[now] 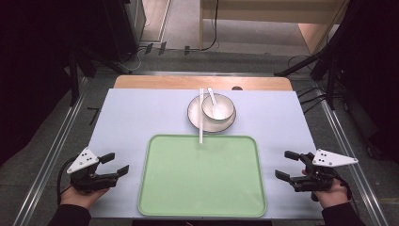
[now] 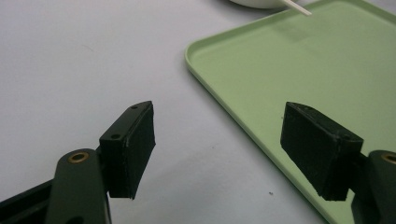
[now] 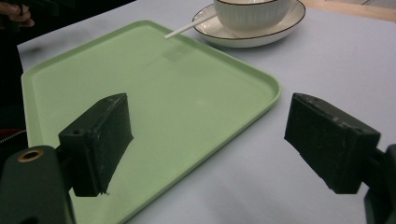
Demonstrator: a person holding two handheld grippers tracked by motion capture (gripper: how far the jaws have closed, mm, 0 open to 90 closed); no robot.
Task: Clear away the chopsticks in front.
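I have the pale surface (image 1: 141, 113) in front of me, and on it, nearest me, the green tray (image 1: 202, 176) lying flat with nothing in it. Beyond the tray's far edge sits the plate (image 1: 195, 117), with the bowl (image 1: 219, 108) resting on it, a white spoon (image 1: 212, 96) leaning in the bowl. A thin white stick (image 1: 201, 117) lies across the plate's left side, its near end reaching just over the tray's far rim.

My left tool (image 1: 116, 165) rests just left of the tray, jaws wide apart and gripping nothing; in the left gripper view only bare surface and the tray's corner lie between them. My right tool (image 1: 288, 165) sits just right of the tray, jaws likewise spread on nothing.

I judge this the very start: nothing picked up, both tools parked well short of the crockery. The work looks to be getting the plate, bowl and stick onto the tray. The next move calls for a forward reach past the tray's far edge, and the stick, being thin and half propped on the plate, will need a careful, low pinch.
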